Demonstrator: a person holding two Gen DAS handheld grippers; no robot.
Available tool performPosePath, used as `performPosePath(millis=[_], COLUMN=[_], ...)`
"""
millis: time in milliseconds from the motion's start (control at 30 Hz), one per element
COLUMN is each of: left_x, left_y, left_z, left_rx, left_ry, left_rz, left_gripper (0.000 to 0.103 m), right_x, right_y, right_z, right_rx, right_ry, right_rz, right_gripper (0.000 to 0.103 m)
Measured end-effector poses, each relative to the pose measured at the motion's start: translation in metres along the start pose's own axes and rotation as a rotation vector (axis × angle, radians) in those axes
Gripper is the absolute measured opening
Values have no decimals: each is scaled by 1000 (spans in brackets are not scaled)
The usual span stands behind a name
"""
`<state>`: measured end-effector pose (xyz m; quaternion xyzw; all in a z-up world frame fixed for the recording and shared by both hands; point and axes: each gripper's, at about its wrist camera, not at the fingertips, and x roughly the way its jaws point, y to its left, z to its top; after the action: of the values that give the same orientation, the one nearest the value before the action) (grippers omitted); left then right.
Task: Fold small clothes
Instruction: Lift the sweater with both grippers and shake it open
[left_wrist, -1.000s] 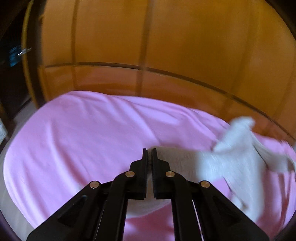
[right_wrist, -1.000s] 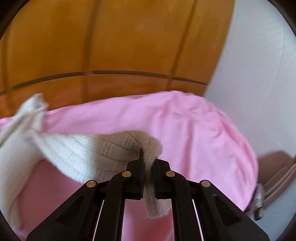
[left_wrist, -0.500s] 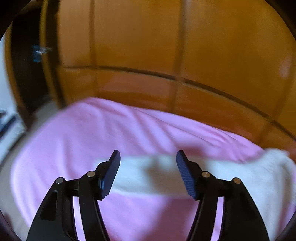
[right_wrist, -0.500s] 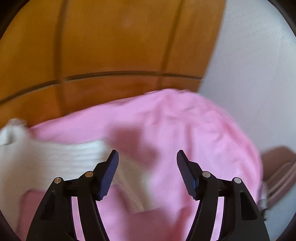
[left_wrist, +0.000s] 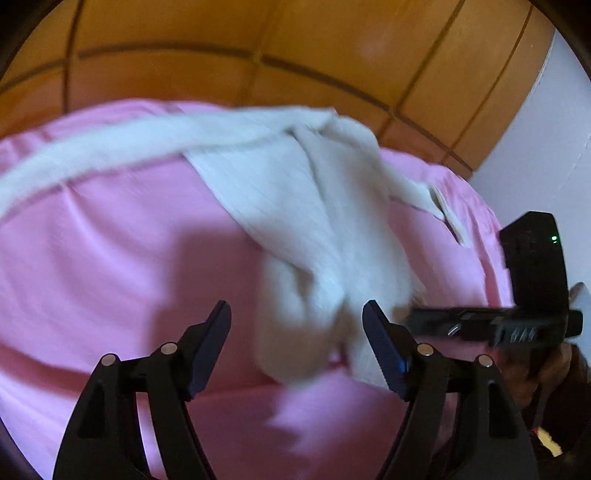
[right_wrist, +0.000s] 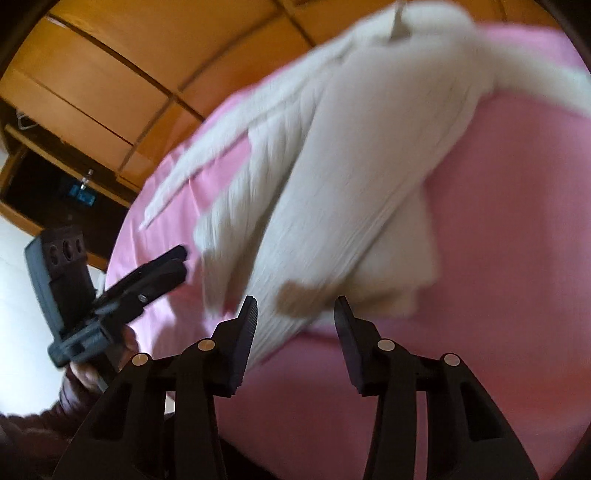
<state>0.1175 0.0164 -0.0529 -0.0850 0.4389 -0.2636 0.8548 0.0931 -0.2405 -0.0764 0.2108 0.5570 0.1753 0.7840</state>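
Both grippers empty over the cream ribbed knit garment on the pink bedsheet: left gripper jaws just opened wide, right gripper half-open and just narrowing w/ nothing pinched, so a rushed grab prob snags several bunched layers or sheet too.

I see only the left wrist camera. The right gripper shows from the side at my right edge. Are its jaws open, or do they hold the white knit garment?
Observer: In the right wrist view the right gripper is open. Its jaws have just been closing a little, but the pads do not press the white knit garment.
Operator: Where is the cloth's near end?
Observer: Just beyond the fingertips, lying on the pink sheet.
Operator: What is past the bed at that view's left?
Observer: A dark open compartment in the wooden cabinets, with something blue inside.
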Motion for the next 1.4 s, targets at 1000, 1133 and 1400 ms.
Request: performPosePath(millis=[1000, 1133, 1400], left_x=[-193, -143, -128], left_y=[40, 57, 83], left_z=[-42, -108, -135], left_rx=[-268, -397, -452], left_ry=[-85, 84, 63], left_rz=[6, -7, 138], left_gripper=[7, 5, 42], right_x=[-230, -176, -158], right_y=[-32, -78, -95], right_z=[-39, -80, -88], right_rx=[14, 147, 122], right_ry=[-505, -317, -244], right_rz=[-332, -416, -596], right_gripper=[3, 3, 42])
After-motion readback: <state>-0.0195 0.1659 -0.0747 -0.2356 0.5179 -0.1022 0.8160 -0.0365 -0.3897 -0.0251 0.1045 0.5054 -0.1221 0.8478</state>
